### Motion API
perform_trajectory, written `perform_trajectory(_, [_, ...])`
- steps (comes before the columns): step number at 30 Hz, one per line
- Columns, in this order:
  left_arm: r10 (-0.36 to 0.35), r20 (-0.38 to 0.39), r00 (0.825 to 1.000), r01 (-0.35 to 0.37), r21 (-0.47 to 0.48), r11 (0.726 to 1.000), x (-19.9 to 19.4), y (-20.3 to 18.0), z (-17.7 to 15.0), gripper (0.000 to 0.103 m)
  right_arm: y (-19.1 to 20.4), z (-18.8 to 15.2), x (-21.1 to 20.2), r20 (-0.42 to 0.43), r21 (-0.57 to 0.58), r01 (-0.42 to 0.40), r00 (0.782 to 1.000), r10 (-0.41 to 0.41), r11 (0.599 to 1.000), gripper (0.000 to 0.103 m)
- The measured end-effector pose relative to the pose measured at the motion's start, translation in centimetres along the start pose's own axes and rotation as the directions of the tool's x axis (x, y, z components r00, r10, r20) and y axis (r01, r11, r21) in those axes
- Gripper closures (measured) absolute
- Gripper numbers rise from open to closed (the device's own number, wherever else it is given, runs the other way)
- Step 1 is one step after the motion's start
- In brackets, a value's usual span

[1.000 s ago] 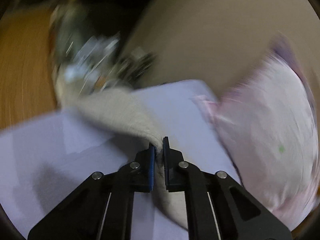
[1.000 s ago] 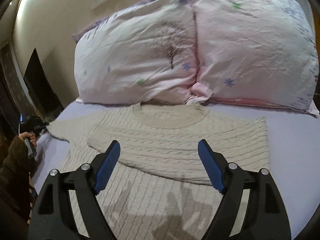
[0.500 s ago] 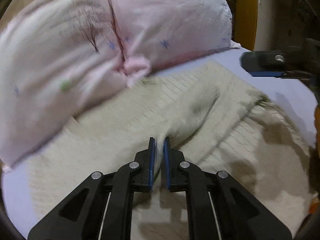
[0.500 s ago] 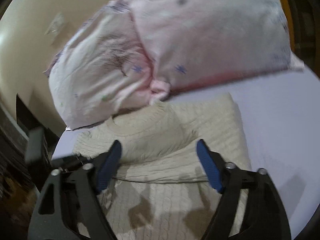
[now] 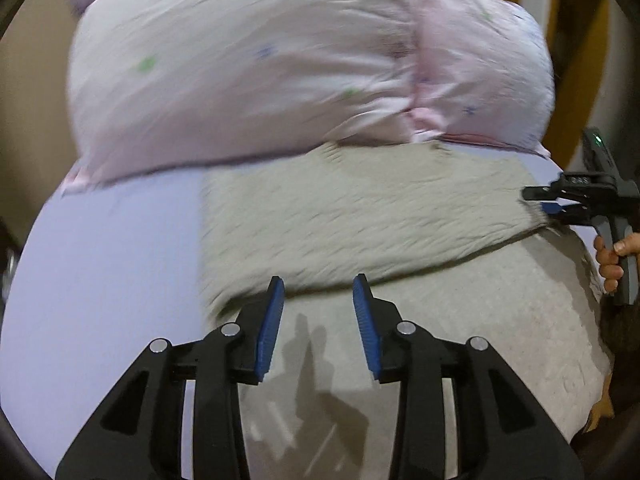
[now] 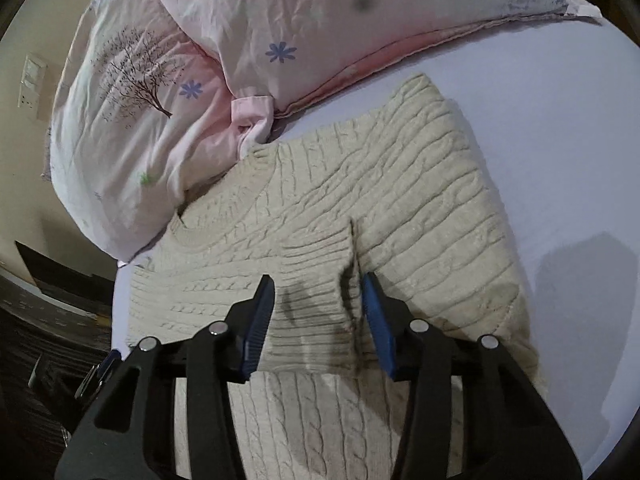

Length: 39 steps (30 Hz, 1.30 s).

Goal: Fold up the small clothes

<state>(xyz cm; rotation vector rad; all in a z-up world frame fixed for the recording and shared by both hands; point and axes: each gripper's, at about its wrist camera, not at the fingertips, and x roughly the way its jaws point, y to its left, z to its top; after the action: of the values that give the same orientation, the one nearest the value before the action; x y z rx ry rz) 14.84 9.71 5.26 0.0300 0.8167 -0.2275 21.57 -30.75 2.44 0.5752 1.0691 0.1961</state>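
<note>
A cream cable-knit sweater [image 6: 360,200] lies flat on the lilac bed sheet [image 6: 560,140], both sleeves folded across its chest. It also shows in the left wrist view [image 5: 380,216]. My left gripper [image 5: 318,320] is open and empty, just above the folded sleeve's lower edge. My right gripper [image 6: 318,316] is open, its blue pads on either side of the ribbed sleeve cuff [image 6: 320,280], not closed on it. The right gripper also shows in the left wrist view [image 5: 552,204], at the sweater's right edge.
Two pink pillows [image 6: 200,60] with flower and tree prints lie against the wall behind the sweater, also in the left wrist view [image 5: 280,68]. A wall socket [image 6: 30,84] sits at far left. The bed's left edge drops to dark floor [image 6: 48,320].
My left gripper carried the left sleeve across the sweater's chest, then opened and let it go. My right gripper came down closer over the sleeve cuff.
</note>
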Motion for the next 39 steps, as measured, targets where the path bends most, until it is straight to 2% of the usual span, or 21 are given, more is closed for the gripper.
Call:
perform_trajectory(1, [0.002,-0.002,1.0,-0.002,-0.019,1.0,-0.2,0.5,-0.3,0.065,-0.1,0.0,0.0,0.001,-0.001,0.014,1.0,-0.014,1.0,0.065])
perform_trajectory(3, [0.0,-0.004,1.0,-0.001,-0.062,0.998,-0.7,1.8,-1.0,0.061,-0.2,-0.2,-0.1,0.004,0.007,0.027,1.0,-0.027,1.0,0.07])
perform_trajectory(8, [-0.048,-0.021,0.999,0.044,-0.172,0.984,-2.1,4.1,-2.9,0.053,1.5,-1.3,-0.3,0.03,-0.106,0.128,0.992,-0.125,0.986,0.07])
perform_trajectory(9, [-0.057,-0.022,0.998,0.052,-0.183,0.982,-2.1,4.2,-3.2,0.052,2.0,-1.5,-0.3,0.04,-0.141,0.146,0.989,-0.142,0.979,0.073])
perform_trajectory(10, [-0.073,-0.024,0.997,0.067,-0.196,0.978,-2.2,4.4,-3.5,0.051,2.4,-1.6,-0.2,0.048,-0.174,0.14,0.99,-0.134,0.975,0.097])
perform_trajectory(12, [-0.086,-0.027,0.996,0.078,-0.209,0.975,-2.5,4.5,-4.1,0.048,2.8,-1.3,-0.9,0.09,-0.184,0.13,0.989,-0.115,0.974,0.097])
perform_trajectory(14, [-0.098,-0.03,0.995,0.089,-0.22,0.971,-2.8,4.5,-4.8,0.046,2.7,0.1,-2.4,0.177,-0.175,0.13,0.979,-0.099,0.976,0.097])
perform_trajectory(16, [-0.117,-0.031,0.993,0.107,-0.229,0.968,-3.1,4.3,-5.4,0.045,2.2,1.6,-3.2,0.251,-0.144,0.188,0.957,-0.148,0.971,0.097])
perform_trajectory(17, [-0.13,-0.031,0.991,0.119,-0.231,0.966,-3.3,4.2,-5.7,0.045,1.6,2.3,-3.0,0.253,-0.129,0.217,0.951,-0.179,0.968,0.097])
perform_trajectory(18, [-0.138,-0.032,0.99,0.127,-0.231,0.965,-3.5,4.1,-6.0,0.045,1.0,2.5,-2.8,0.23,-0.116,0.219,0.955,-0.188,0.969,0.094])
perform_trajectory(20, [-0.161,-0.038,0.986,0.148,-0.237,0.96,-4.0,3.9,-7.0,0.044,-0.3,2.0,-3.1,0.184,-0.072,0.197,0.966,-0.182,0.978,0.078])
perform_trajectory(22, [-0.184,-0.045,0.982,0.167,-0.251,0.954,-4.4,4.0,-8.0,0.043,-1.3,0.1,-4.8,0.185,-0.067,0.185,0.968,-0.17,0.98,0.047])
perform_trajectory(23, [-0.193,-0.05,0.98,0.174,-0.259,0.95,-4.5,4.0,-8.5,0.043,-1.7,-1.1,-5.8,0.195,-0.07,0.187,0.966,-0.17,0.98,0.043])
perform_trajectory(27, [-0.244,-0.073,0.967,0.214,-0.288,0.933,-5.0,3.5,-10.6,0.043,-4.5,-6.6,-9.5,0.163,-0.068,0.168,0.974,-0.155,0.983,0.042])
perform_trajectory(29, [-0.24,-0.057,0.969,0.216,-0.279,0.936,-5.8,2.9,-11.5,0.042,-5.6,-8.9,-10.1,0.13,-0.06,0.162,0.98,-0.153,0.985,0.048])
perform_trajectory(31, [-0.248,-0.045,0.968,0.226,-0.279,0.933,-6.4,2.4,-12.2,0.042,-6.9,-11.7,-10.9,0.093,-0.039,0.13,0.988,-0.126,0.991,0.057])
perform_trajectory(32, [-0.254,-0.036,0.967,0.234,-0.277,0.932,-6.8,2.1,-12.7,0.042,-7.0,-12.7,-11.4,0.107,-0.042,0.104,0.989,-0.099,0.994,0.058])
perform_trajectory(35, [-0.267,-0.021,0.963,0.252,-0.264,0.931,-7.9,1.2,-14.1,0.042,-7.6,-16.8,-12.7,0.071,-0.034,-0.035,0.997,0.037,0.999,0.062])
perform_trajectory(36, [-0.279,-0.015,0.96,0.265,-0.264,0.927,-8.5,0.8,-14.8,0.042,-8.1,-18.3,-13.1,0.06,-0.02,-0.106,0.992,0.107,0.994,0.063])
perform_trajectory(38, [-0.294,-0.005,0.956,0.282,-0.271,0.92,-9.0,0.4,-15.6,0.045,-9.1,-20.4,-13.1,0.022,0.023,-0.227,0.974,0.227,0.974,0.073])
perform_trajectory(39, [-0.295,-0.003,0.955,0.283,-0.276,0.919,-9.2,0.2,-16.0,0.052,-9.4,-20.9,-13.1,0.018,0.038,-0.259,0.966,0.259,0.965,0.081])
